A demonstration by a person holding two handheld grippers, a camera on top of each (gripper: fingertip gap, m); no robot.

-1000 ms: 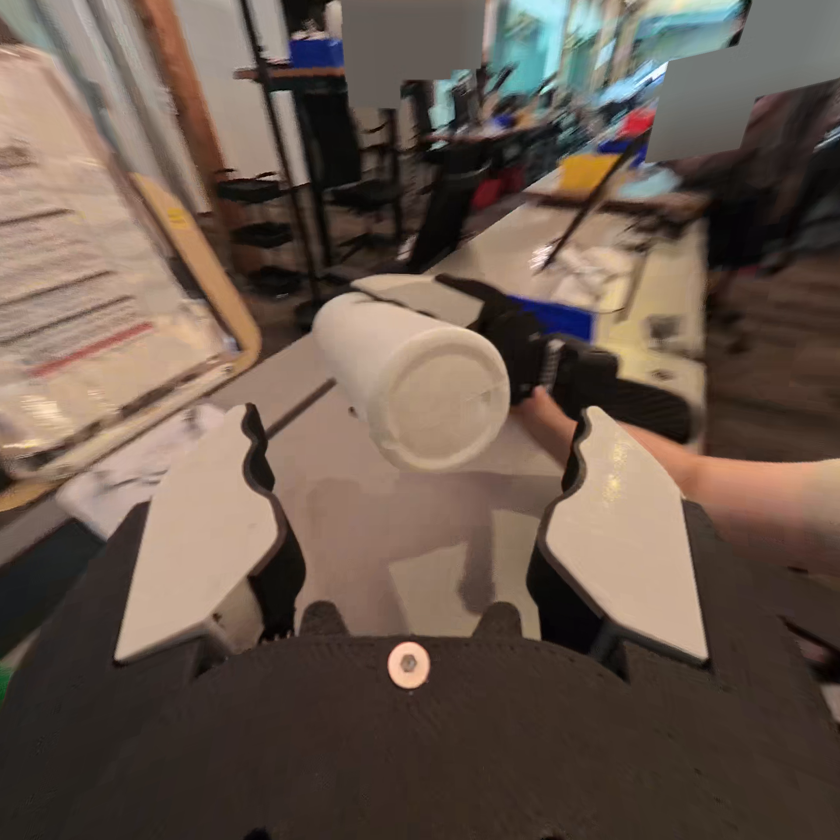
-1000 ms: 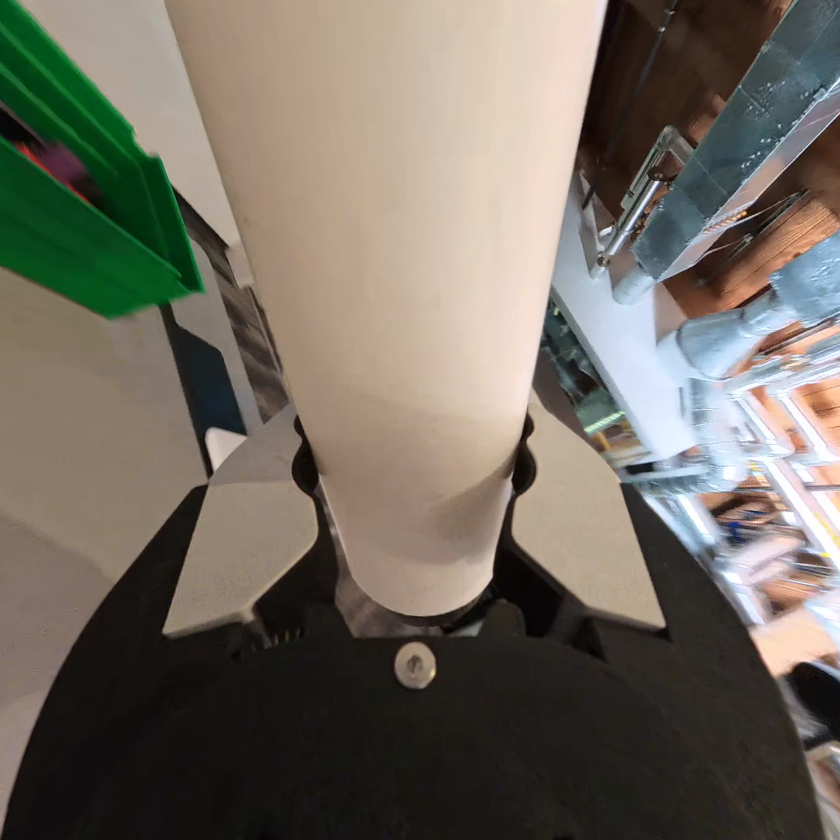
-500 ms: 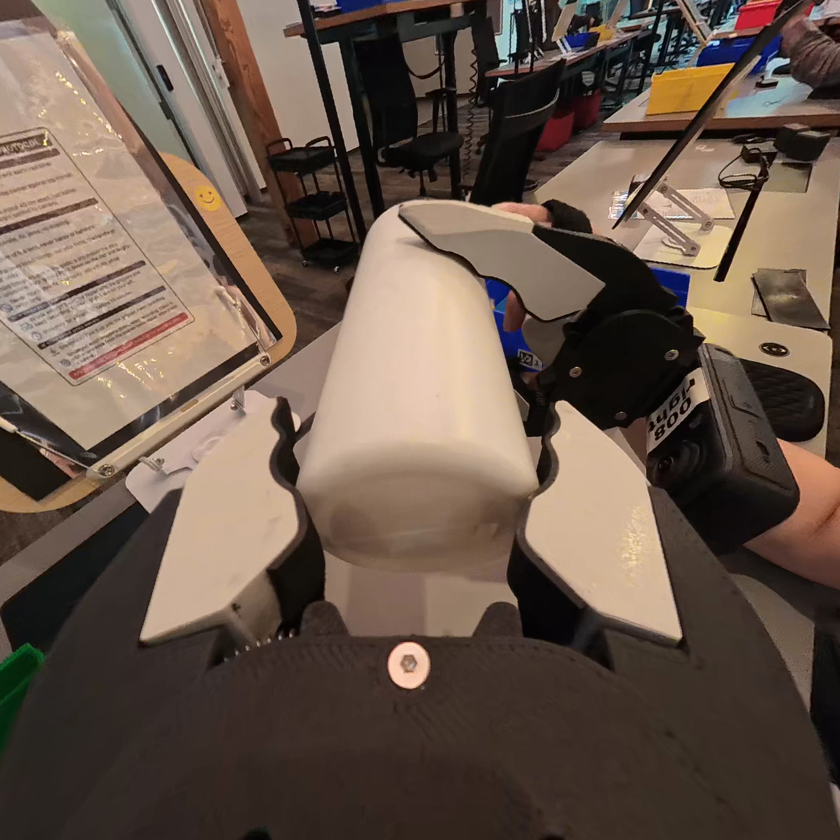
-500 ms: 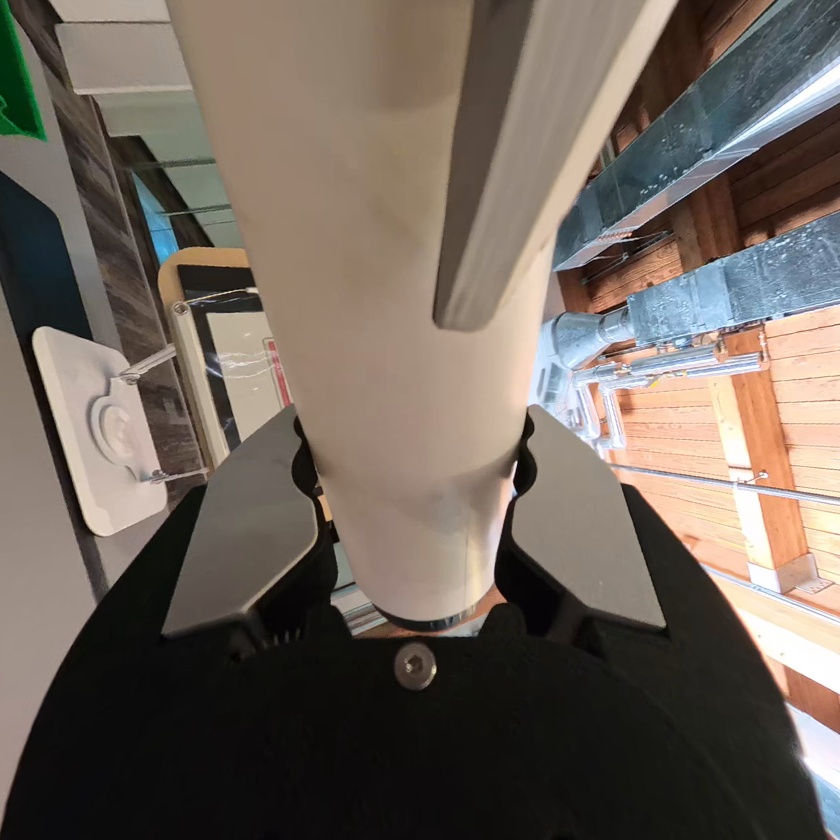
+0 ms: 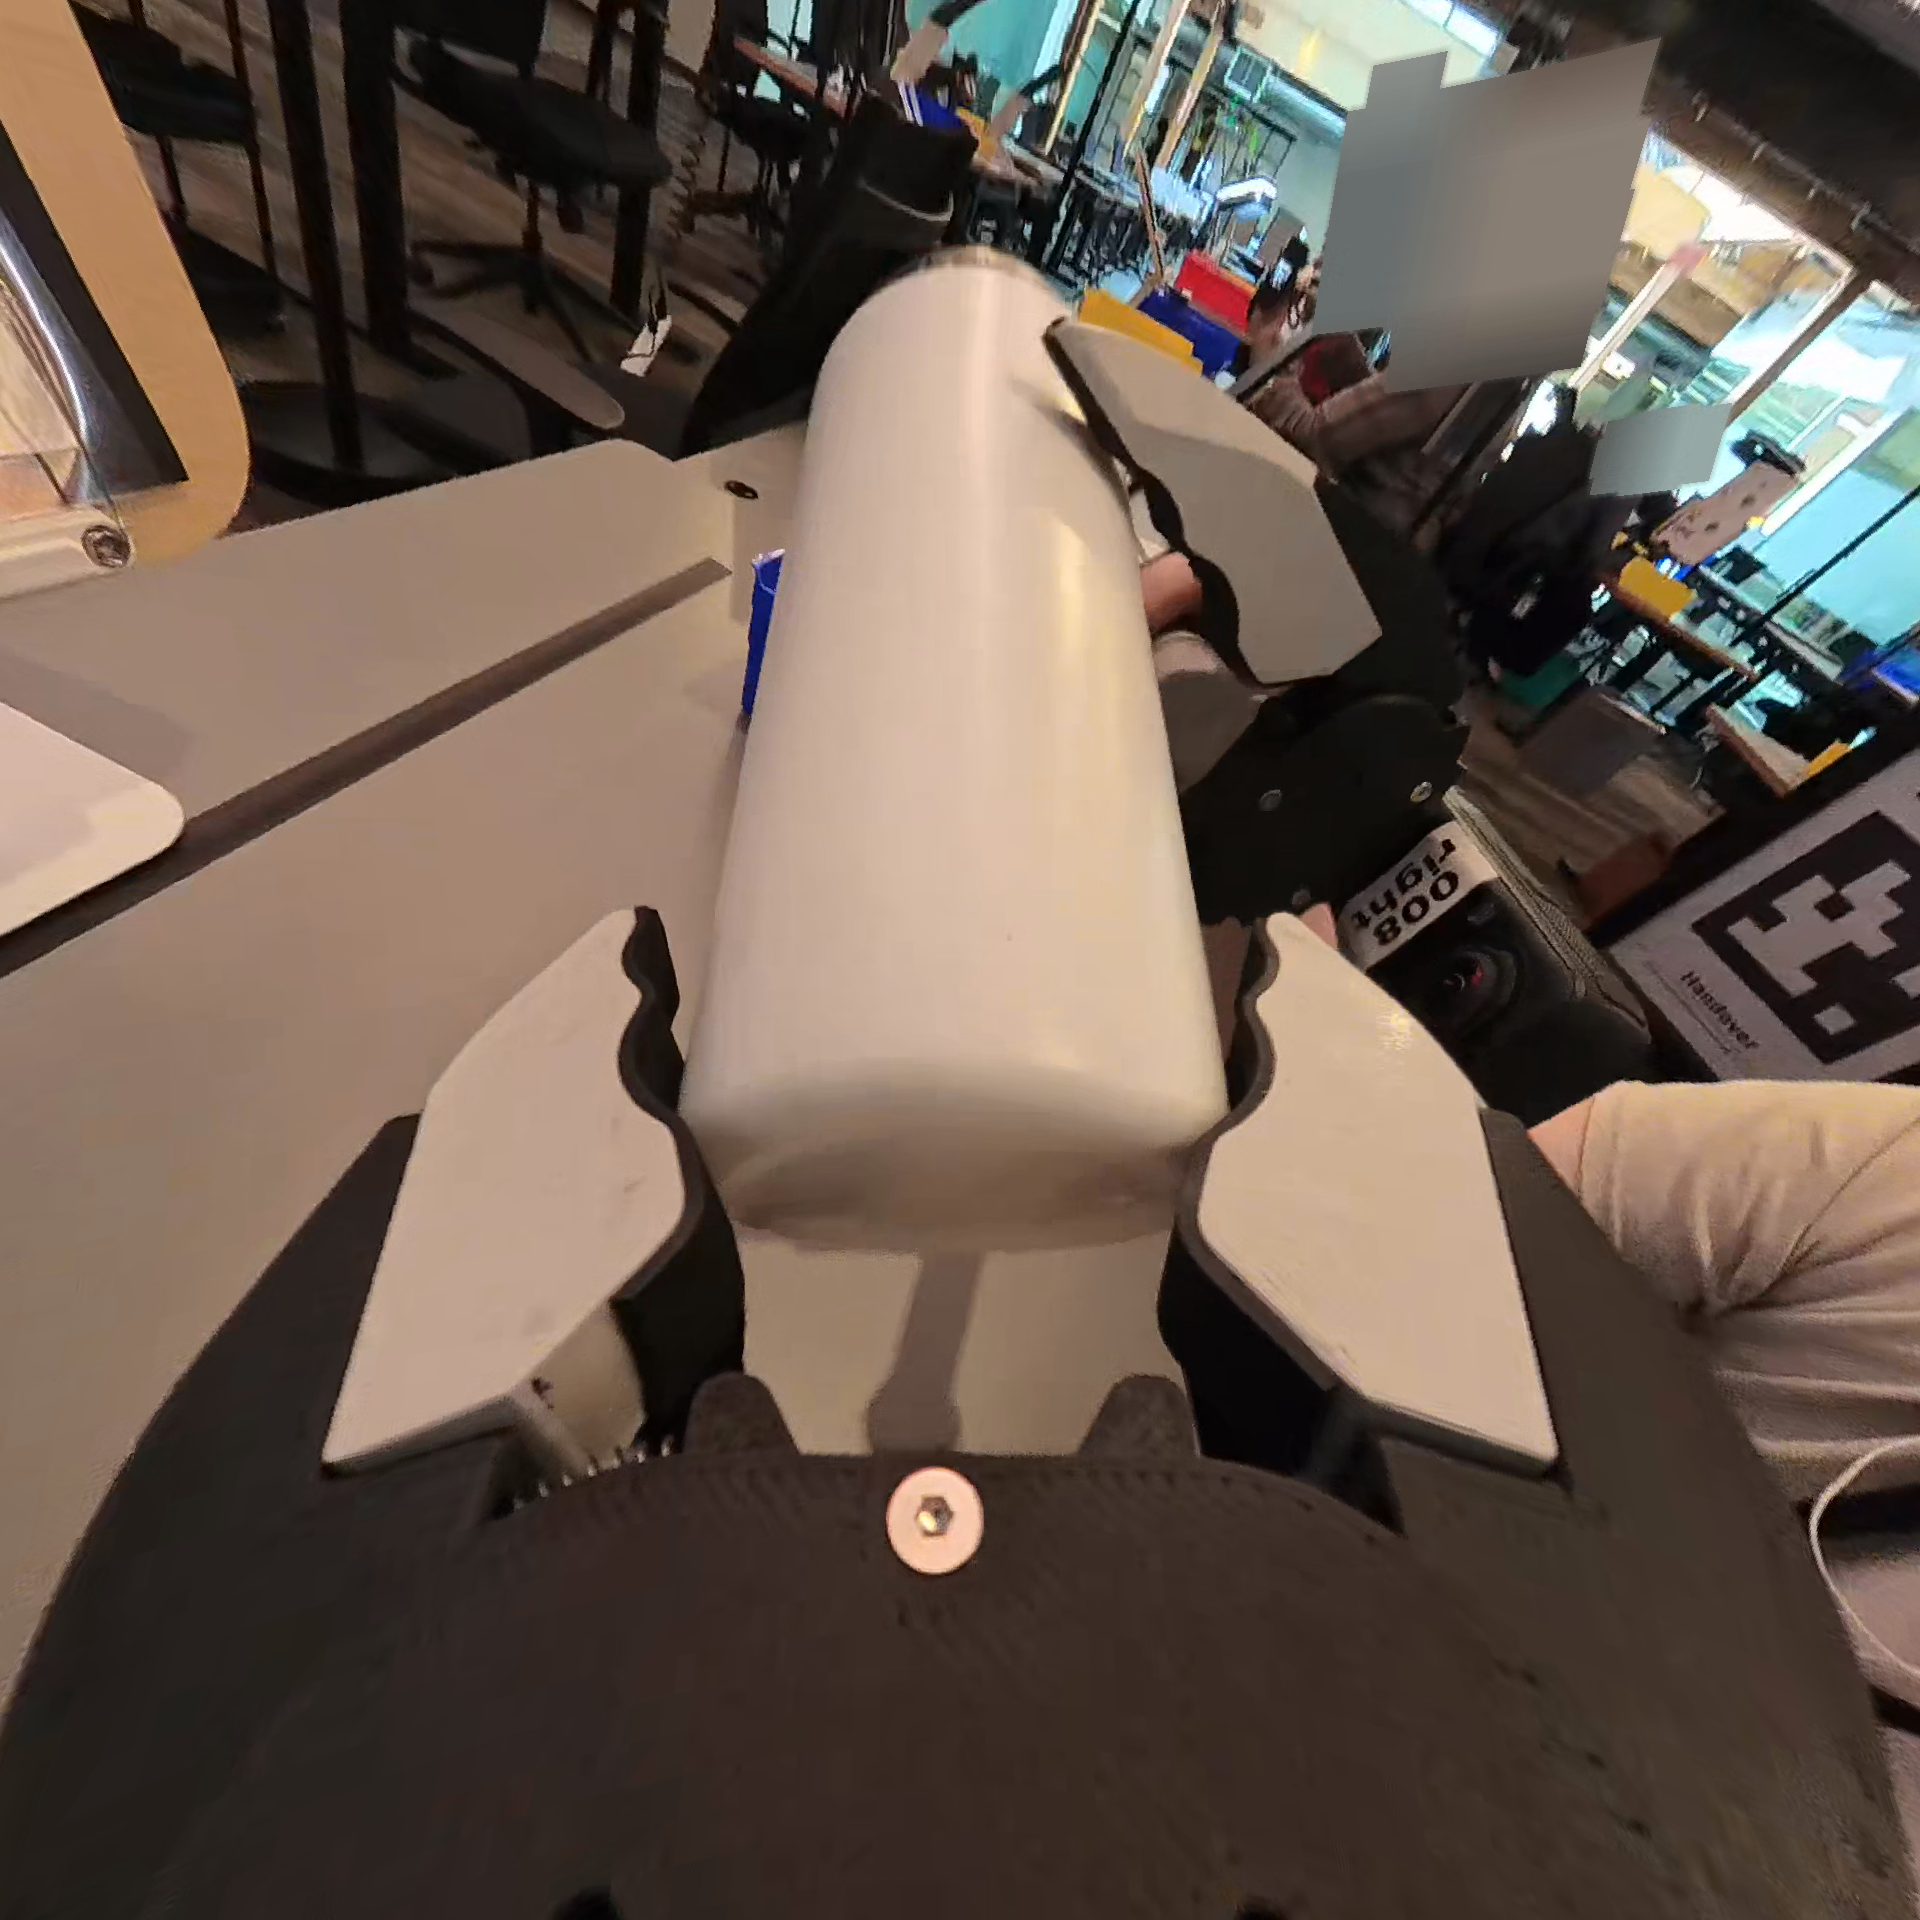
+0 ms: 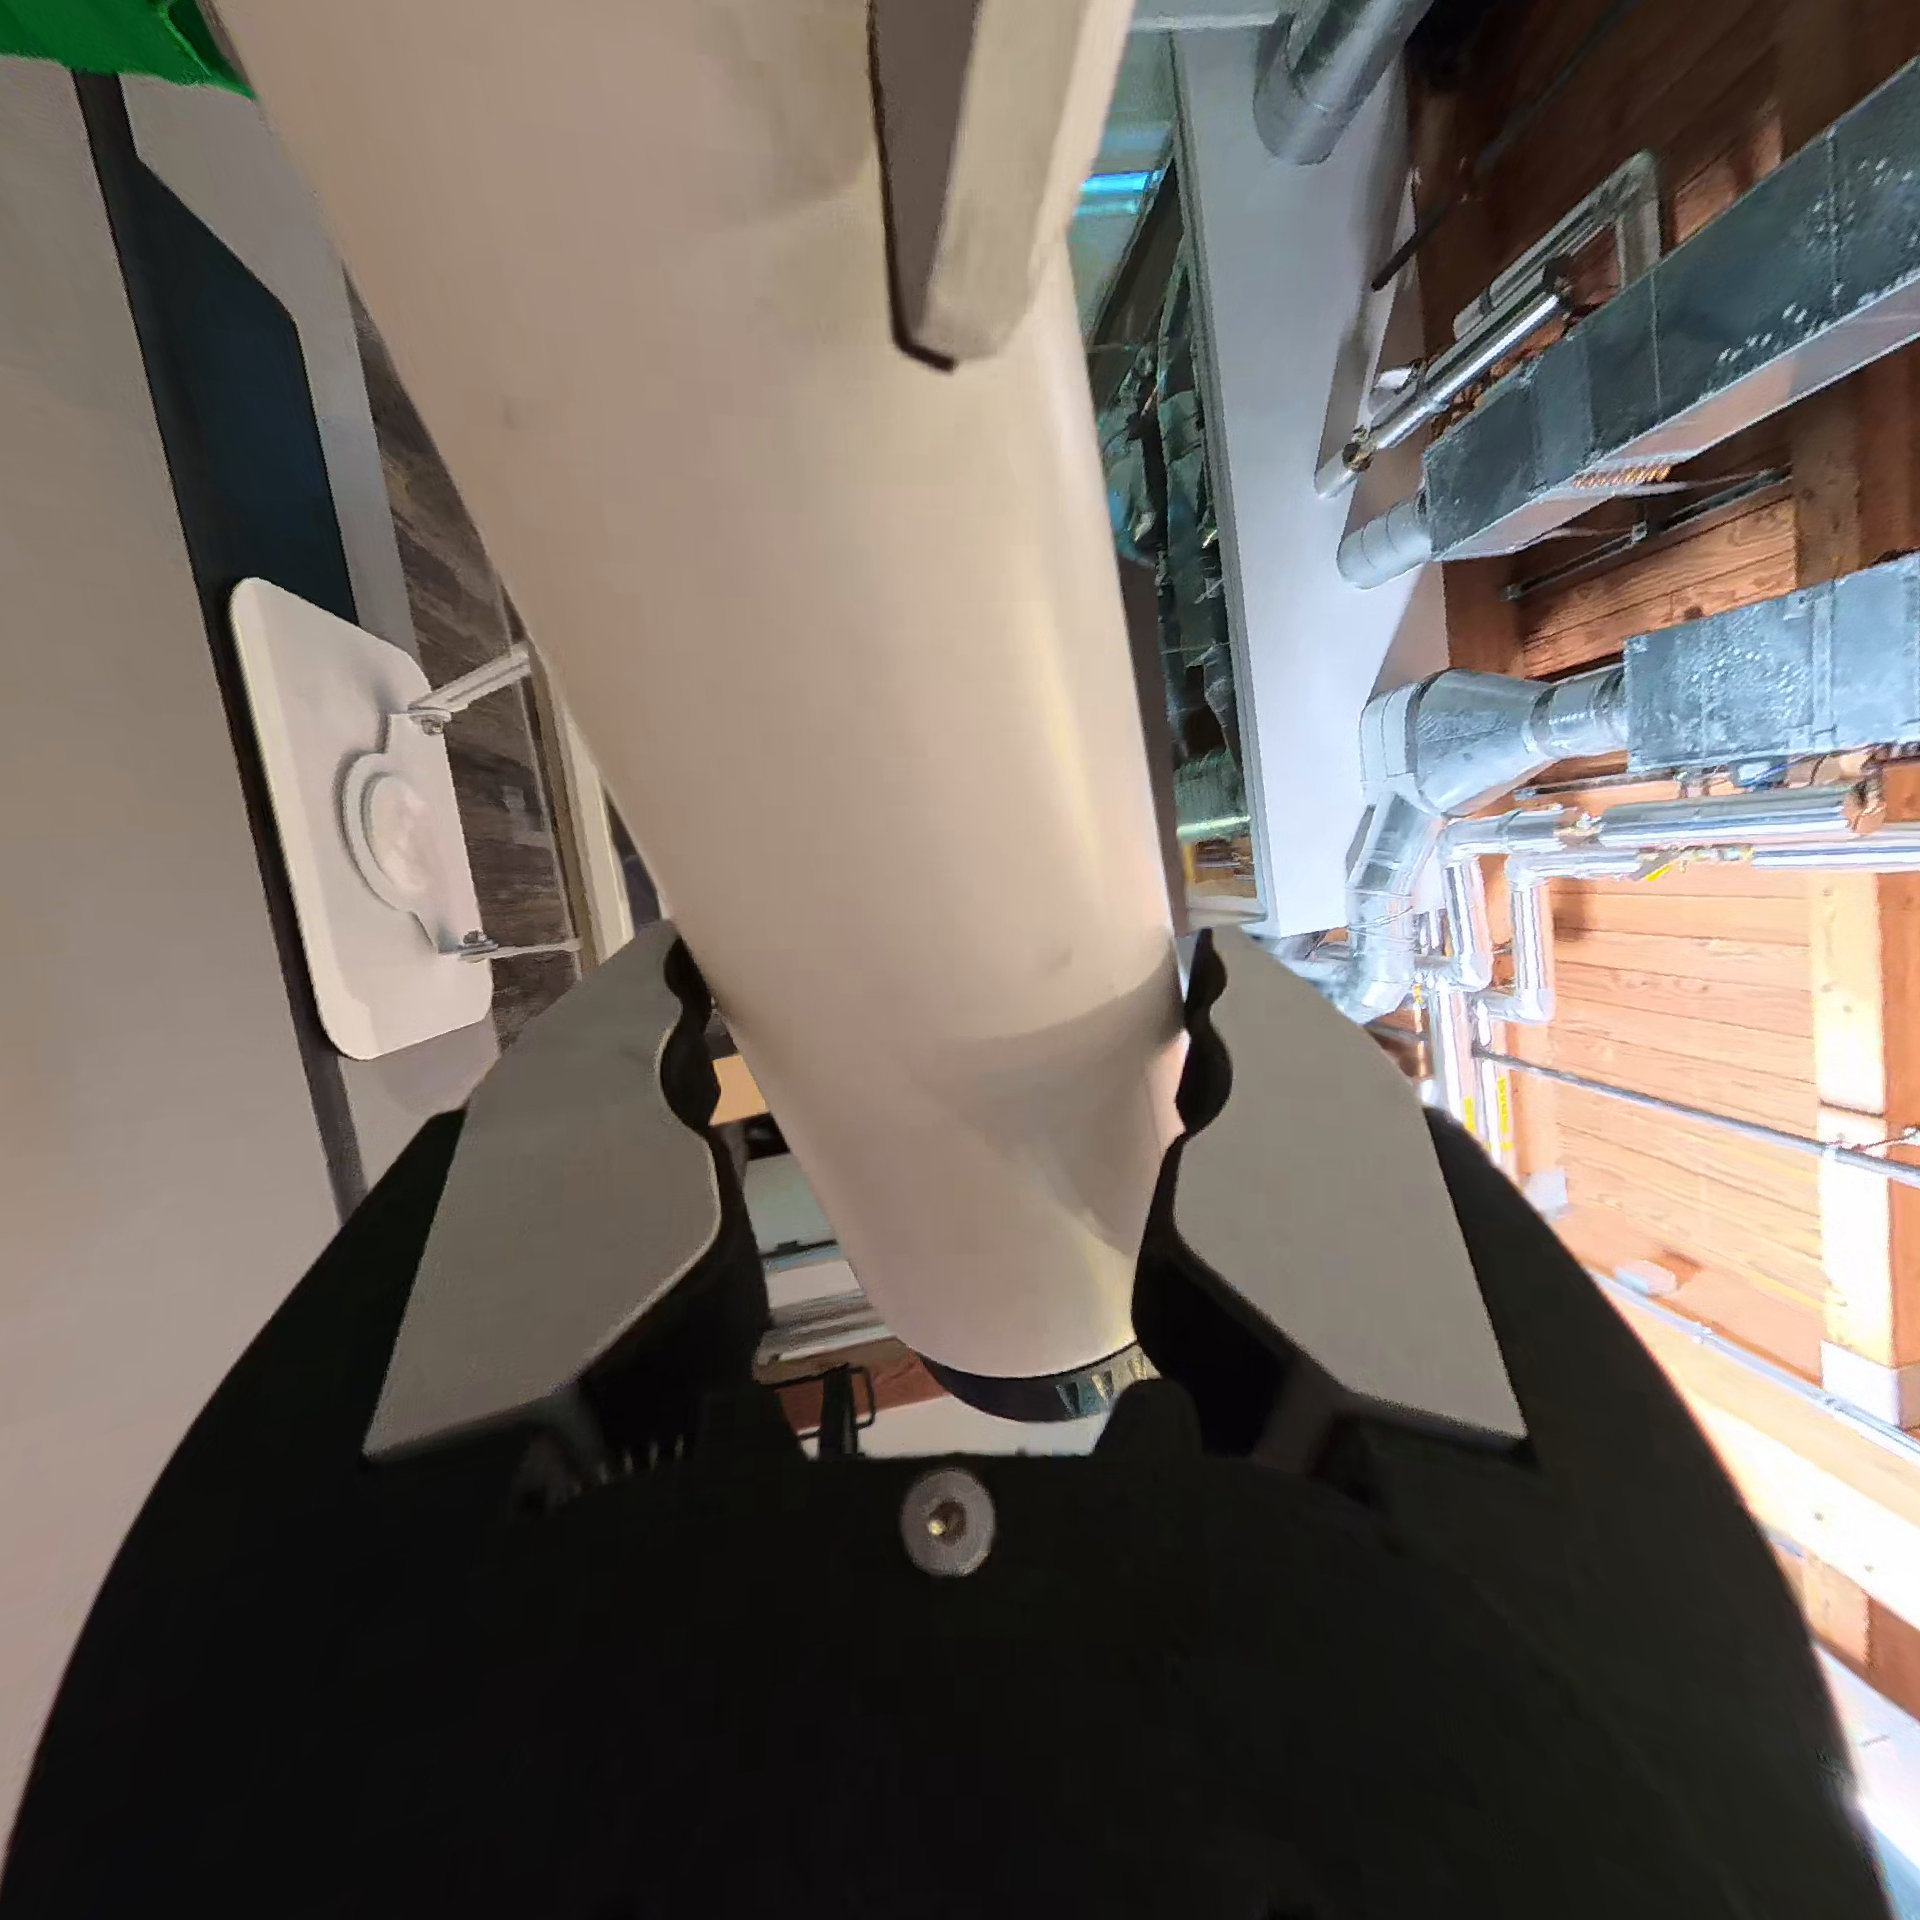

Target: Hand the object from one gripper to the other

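A white cylindrical bottle (image 5: 956, 727) lies along my left gripper (image 5: 953, 920), which is shut on its base end. The bottle's far neck end sits between the fingers of the right gripper, and one of those fingers (image 5: 1226, 520) shows beside it. In the right wrist view the bottle (image 6: 779, 520) runs up and away, tilted left. My right gripper (image 6: 937, 940) has its jaws slightly parted. A gap shows at its left finger, while the right finger touches the neck. A left gripper finger (image 6: 966, 156) lies on the bottle farther up.
A grey table (image 5: 312, 675) lies below, with a white stand base (image 5: 62, 821) at the left and a blue bin (image 5: 764, 634) behind the bottle. A black-and-white marker board (image 5: 1818, 935) and a person's sleeve (image 5: 1766, 1247) are at the right. Ceiling ducts (image 6: 1662, 312) fill the right wrist view. My right fingertips sit around 8 cm from my left ones.
My left gripper closed in on the bottle's base and shut on it. The right gripper's jaws have loosened, and the bottle now sits tilted between them.
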